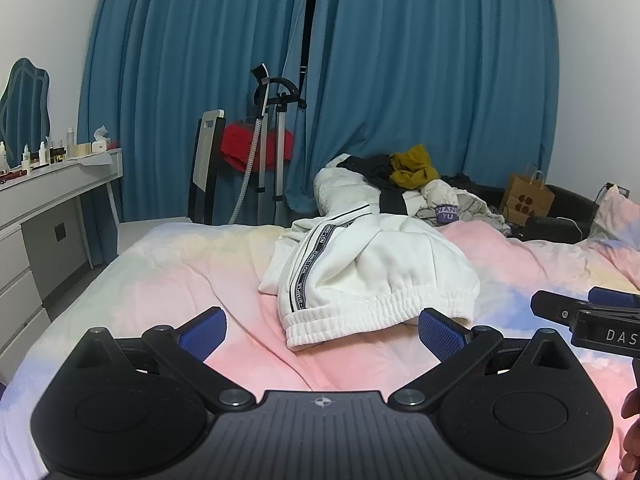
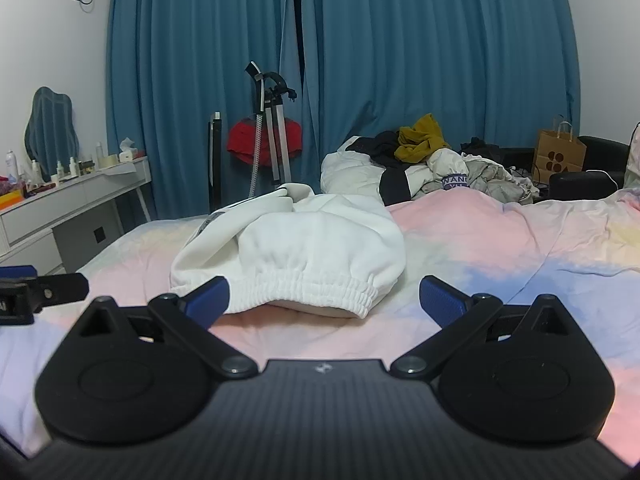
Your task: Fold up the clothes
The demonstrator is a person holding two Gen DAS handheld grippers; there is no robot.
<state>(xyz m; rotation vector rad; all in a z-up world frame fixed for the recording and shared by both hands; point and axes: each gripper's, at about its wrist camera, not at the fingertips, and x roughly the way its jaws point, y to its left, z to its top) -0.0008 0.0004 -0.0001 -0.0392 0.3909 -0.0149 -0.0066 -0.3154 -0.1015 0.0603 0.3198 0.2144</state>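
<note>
White fleece sweatpants with an elastic gathered waistband and a black side stripe [image 1: 360, 276] lie bunched on the pastel pink, blue and yellow bedspread [image 1: 168, 280], waistband nearest both grippers, legs trailing off toward the far clothes pile. Whether they're crumpled ahead of folding or loosely doubled over, I can't tell.

Handling, my read: thick, soft, limp fabric, light to moderate weight, not slippery. It will sag and drag on the bedspread. The ribbed waistband is the firmest edge; its two corners look like the best pinch points, one per gripper.

Left gripper [image 1: 320, 332]: fingers spread wide, nothing between them, just short of the waistband. Right gripper [image 2: 324, 300]: fingers spread wide, also empty, with the waistband's mouth between and just beyond the pads [image 2: 440, 300].

Writing: the stripe tape reads roughly "SIMPLE" plus repeats, partly illegible. Beyond the sweatpants, the mixed pile of white, black, grey and mustard clothes [image 1: 412, 184] includes a purple band reading "WAN… YU" [image 2: 454, 181]. The right gripper body, seen from the left wrist view, shows "DAS". Right of the pile stands a brown paper bag with dark dots [image 2: 558, 156].
</note>
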